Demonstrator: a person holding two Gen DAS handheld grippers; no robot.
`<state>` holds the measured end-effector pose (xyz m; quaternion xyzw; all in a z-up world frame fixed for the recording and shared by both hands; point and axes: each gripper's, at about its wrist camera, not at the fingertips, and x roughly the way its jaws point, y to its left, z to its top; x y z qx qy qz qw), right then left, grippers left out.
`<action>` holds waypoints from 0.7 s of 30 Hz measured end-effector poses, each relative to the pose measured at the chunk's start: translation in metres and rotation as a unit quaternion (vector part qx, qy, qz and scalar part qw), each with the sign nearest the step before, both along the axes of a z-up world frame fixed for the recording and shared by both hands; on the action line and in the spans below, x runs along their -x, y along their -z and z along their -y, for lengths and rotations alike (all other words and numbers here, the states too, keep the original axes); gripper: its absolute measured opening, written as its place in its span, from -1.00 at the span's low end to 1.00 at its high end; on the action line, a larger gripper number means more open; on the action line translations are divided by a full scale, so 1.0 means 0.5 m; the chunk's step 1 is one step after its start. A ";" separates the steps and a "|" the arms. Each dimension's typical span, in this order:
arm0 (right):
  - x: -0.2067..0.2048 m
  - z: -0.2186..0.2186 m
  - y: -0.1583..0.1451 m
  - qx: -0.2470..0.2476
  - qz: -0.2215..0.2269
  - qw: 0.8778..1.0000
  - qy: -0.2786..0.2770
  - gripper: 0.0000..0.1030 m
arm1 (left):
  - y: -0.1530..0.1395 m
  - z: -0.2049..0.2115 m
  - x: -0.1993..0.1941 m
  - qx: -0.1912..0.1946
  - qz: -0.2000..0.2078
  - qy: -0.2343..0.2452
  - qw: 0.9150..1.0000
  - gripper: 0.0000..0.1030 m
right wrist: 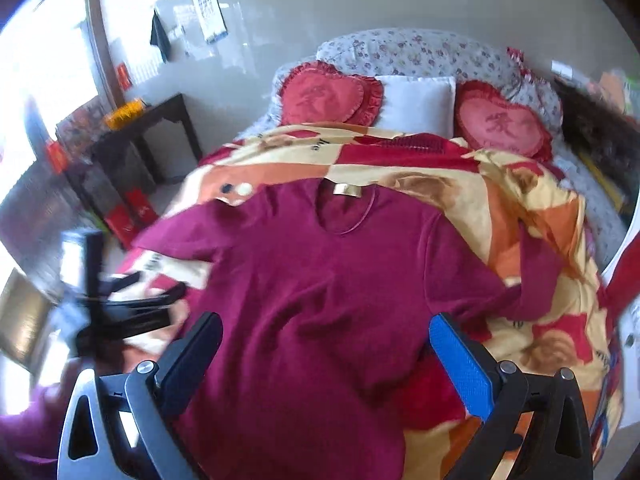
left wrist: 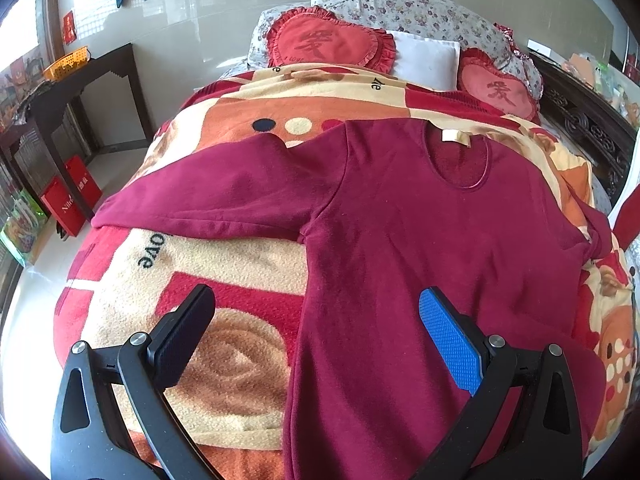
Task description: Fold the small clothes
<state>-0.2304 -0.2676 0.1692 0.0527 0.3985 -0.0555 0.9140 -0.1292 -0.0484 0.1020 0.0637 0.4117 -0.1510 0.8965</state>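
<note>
Red top flat on the bed, both sets of jaws wide apart and empty.

Left wrist view: the left gripper (left wrist: 316,320) has its jaws apart, holding nothing. The dark red top (left wrist: 420,248) lies flat on the blanket (left wrist: 208,280), its side edge between the jaws and one sleeve (left wrist: 208,196) out past the black jaw. I think it should pinch that sleeve near its end and lay it flat across the chest.

Right wrist view: blurry. The right gripper (right wrist: 326,344) is also apart and empty, with the top's middle between the jaws and its neck hole (right wrist: 348,212) far ahead.
</note>
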 end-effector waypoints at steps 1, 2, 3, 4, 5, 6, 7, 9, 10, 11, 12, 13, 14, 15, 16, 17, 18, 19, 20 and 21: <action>-0.015 -0.007 0.014 0.007 0.000 1.000 0.005 1.00 | -0.001 0.000 0.000 0.001 0.000 0.000 1.000 0.99; -0.028 -0.012 0.027 0.010 0.000 1.000 0.009 1.00 | -0.001 0.000 -0.001 0.002 -0.001 -0.001 1.000 0.99; -0.042 -0.016 0.040 0.008 -0.002 1.000 0.013 1.00 | -0.002 0.001 -0.002 0.004 -0.002 0.000 1.000 0.99; -0.045 -0.015 0.047 0.000 -0.005 1.000 0.015 1.00 | -0.003 0.001 -0.003 0.005 -0.002 -0.001 1.000 0.99; -0.054 -0.013 0.056 -0.007 -0.007 1.000 0.020 1.00 | -0.004 0.002 -0.003 0.006 -0.001 -0.001 1.000 0.99; -0.060 -0.012 0.064 -0.012 -0.009 1.000 0.024 1.00 | -0.006 0.002 -0.004 0.006 0.001 -0.002 1.000 0.99; -0.069 -0.009 0.072 -0.022 -0.010 0.999 0.030 1.00 | -0.007 0.004 -0.005 0.007 0.001 -0.002 1.000 0.99; -0.078 -0.004 0.081 -0.028 -0.004 0.999 0.037 1.00 | -0.006 0.005 -0.006 0.007 0.000 -0.002 1.000 0.99; -0.083 -0.002 0.085 -0.026 -0.004 0.999 0.042 1.00 | -0.006 0.005 -0.006 0.008 0.000 -0.003 1.000 0.99; -0.080 -0.019 0.092 -0.020 -0.006 0.999 0.046 1.00 | -0.006 0.005 -0.007 0.010 -0.002 -0.004 1.000 0.99; -0.084 -0.019 0.096 -0.017 -0.009 0.999 0.050 1.00 | -0.005 0.007 -0.009 0.011 -0.003 -0.004 1.000 0.99; -0.085 -0.020 0.099 -0.016 -0.011 0.998 0.053 1.00 | -0.004 0.008 -0.011 0.013 -0.006 -0.005 1.000 0.99; -0.086 -0.021 0.105 -0.016 -0.015 0.998 0.057 1.00 | -0.002 0.009 -0.012 0.014 -0.008 -0.006 1.000 0.99; -0.088 -0.021 0.109 -0.015 -0.017 0.998 0.061 1.00 | 0.000 0.011 -0.014 0.015 -0.010 -0.007 1.000 0.99; -0.089 -0.021 0.113 -0.008 -0.020 0.998 0.066 1.00 | 0.002 0.014 -0.014 0.016 -0.012 -0.008 1.000 0.99; -0.089 -0.023 0.116 0.001 -0.021 0.997 0.073 1.00 | 0.003 0.016 -0.014 0.016 -0.012 -0.008 1.000 0.99; -0.090 -0.022 0.119 0.009 -0.023 0.997 0.078 1.00 | 0.005 0.019 -0.014 0.016 -0.013 -0.008 1.000 0.99; -0.090 -0.022 0.122 0.017 -0.026 0.996 0.083 1.00 | 0.007 0.022 -0.014 0.016 -0.014 -0.008 1.000 0.99; -0.091 -0.018 0.127 0.020 -0.030 0.995 0.088 1.00 | 0.008 0.025 -0.013 0.017 -0.015 -0.008 1.000 0.99; -0.091 -0.016 0.130 0.018 -0.032 0.995 0.089 1.00 | 0.010 0.027 -0.013 0.018 -0.017 -0.008 1.000 0.99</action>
